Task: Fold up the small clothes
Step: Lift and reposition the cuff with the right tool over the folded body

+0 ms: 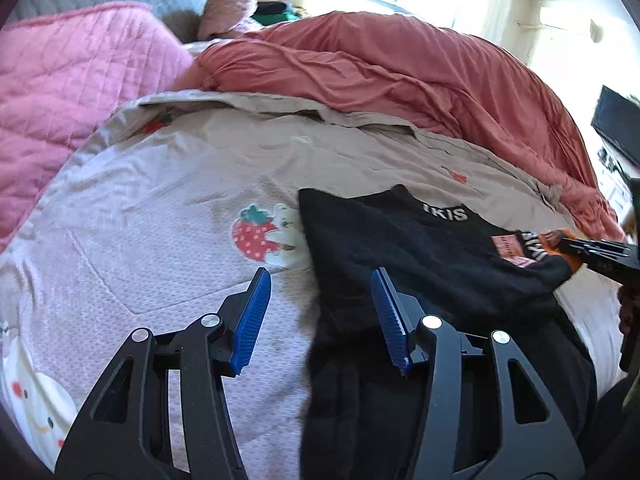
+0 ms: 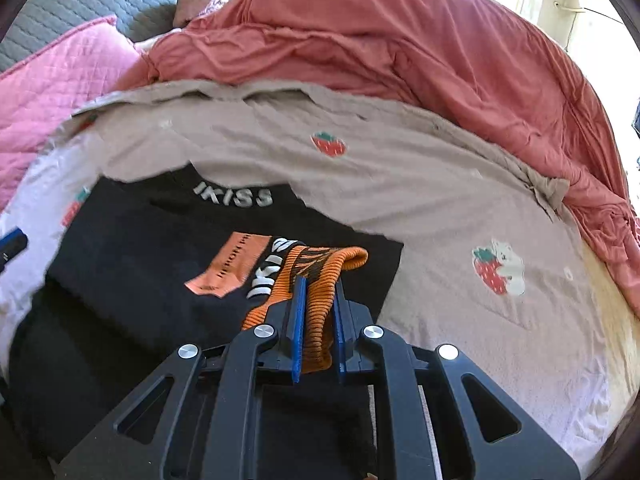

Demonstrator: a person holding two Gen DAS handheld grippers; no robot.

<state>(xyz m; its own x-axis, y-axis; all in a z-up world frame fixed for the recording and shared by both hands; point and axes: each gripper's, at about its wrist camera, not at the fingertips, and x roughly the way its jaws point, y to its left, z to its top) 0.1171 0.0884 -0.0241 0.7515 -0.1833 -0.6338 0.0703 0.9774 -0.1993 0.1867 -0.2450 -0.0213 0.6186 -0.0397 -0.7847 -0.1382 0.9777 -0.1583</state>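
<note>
A small black garment with white "IKISS" lettering and an orange patch lies on the strawberry-print sheet. My right gripper is shut on the garment's orange ribbed cuff, which is lifted over the black cloth. In the left wrist view that gripper comes in from the right edge with the orange cuff in its tip. My left gripper hangs open over the garment's left edge, one blue pad above the sheet, the other above black cloth. Nothing is between its fingers.
The bed sheet is pale with strawberry and bear prints. A rumpled rust-red duvet lies along the far side. A pink quilted pillow sits at the far left. A dark box stands at the right.
</note>
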